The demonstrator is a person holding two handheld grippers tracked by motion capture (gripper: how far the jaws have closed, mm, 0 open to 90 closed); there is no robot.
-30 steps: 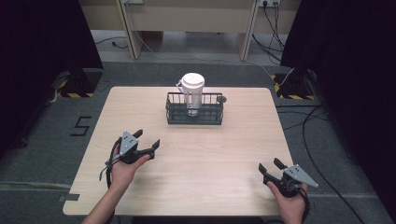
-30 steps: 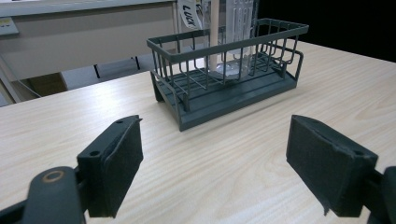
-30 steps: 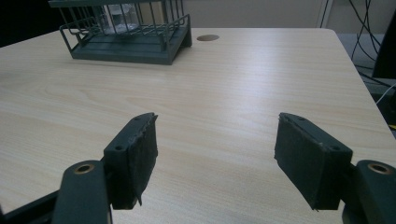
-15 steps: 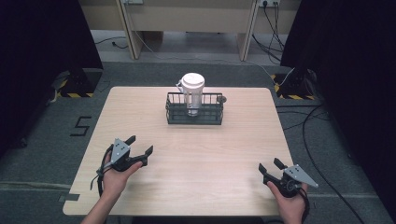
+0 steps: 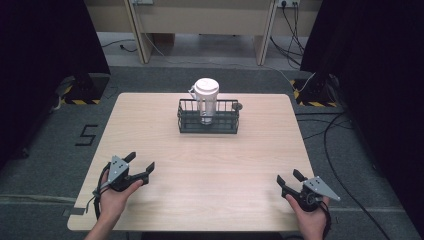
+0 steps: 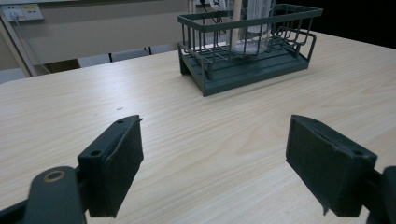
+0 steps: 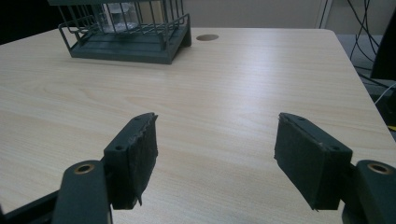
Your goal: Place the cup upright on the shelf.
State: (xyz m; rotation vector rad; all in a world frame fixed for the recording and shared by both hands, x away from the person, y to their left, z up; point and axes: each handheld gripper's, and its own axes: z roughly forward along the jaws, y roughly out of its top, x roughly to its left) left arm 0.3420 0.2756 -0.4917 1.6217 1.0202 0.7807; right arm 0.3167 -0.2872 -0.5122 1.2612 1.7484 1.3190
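Wire basket (image 5: 208, 117) w/ clear lidded jug (image 5: 206, 100) — pale woodgrain table (image 5: 210, 170).

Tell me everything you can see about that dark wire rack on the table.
The rack is a long rectangular basket of dark green-grey wire, apparently coated metal, with upright bars, a top rail and a solid-looking base tray. It sits flat and upright at the far middle of the wooden table. A clear container with a white lid stands inside it. Neither tool touches it.
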